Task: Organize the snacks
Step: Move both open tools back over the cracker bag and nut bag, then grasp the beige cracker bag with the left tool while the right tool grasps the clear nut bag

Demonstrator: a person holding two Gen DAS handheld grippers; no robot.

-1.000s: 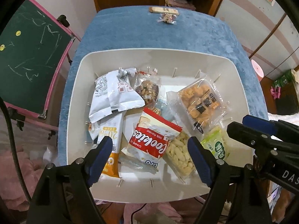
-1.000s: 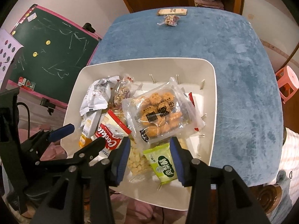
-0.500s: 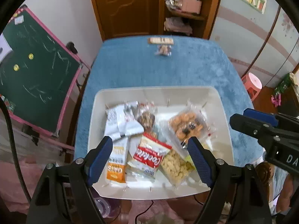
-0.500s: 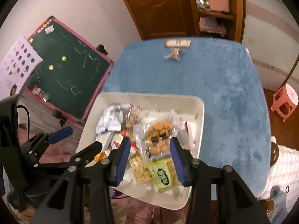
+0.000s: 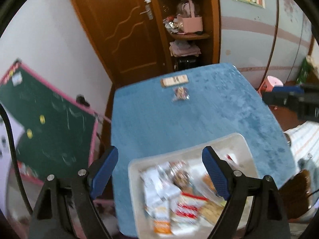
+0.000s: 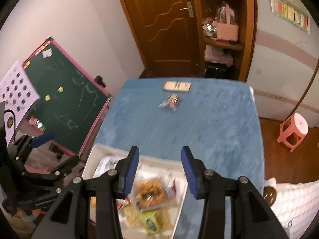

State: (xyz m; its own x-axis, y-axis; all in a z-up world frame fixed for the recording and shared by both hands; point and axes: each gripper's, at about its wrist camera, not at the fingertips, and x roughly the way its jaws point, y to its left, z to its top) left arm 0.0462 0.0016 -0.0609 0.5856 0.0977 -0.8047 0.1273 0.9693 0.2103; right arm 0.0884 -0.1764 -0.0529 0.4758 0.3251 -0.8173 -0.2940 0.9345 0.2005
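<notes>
A white tray (image 5: 237, 141) at the near edge of the blue table (image 5: 155, 123) holds several snack packets, blurred here, among them a red-and-white cookie pack (image 5: 188, 207). High above it my left gripper (image 5: 159, 169) has its jaws opening with nothing between them. My right gripper (image 6: 159, 171) also hangs well above the tray (image 6: 94, 154), open and empty. Below it lie a clear bag of fried snacks (image 6: 150, 191) and a green packet (image 6: 150, 222). Far across the table (image 6: 199, 127) lie a flat wrapped bar (image 5: 174, 80) and a small clear snack bag (image 5: 180, 93).
A green chalkboard with a pink frame (image 5: 45, 119) stands left of the table. A wooden door (image 6: 165, 25) and a shelf unit (image 6: 223, 29) are behind the table. A pink stool (image 6: 294, 131) sits on the floor at the right.
Both grippers have risen away from the tray and tilted up, so the tray has shrunk to the bottom of each view and the door and shelves have come into sight.
</notes>
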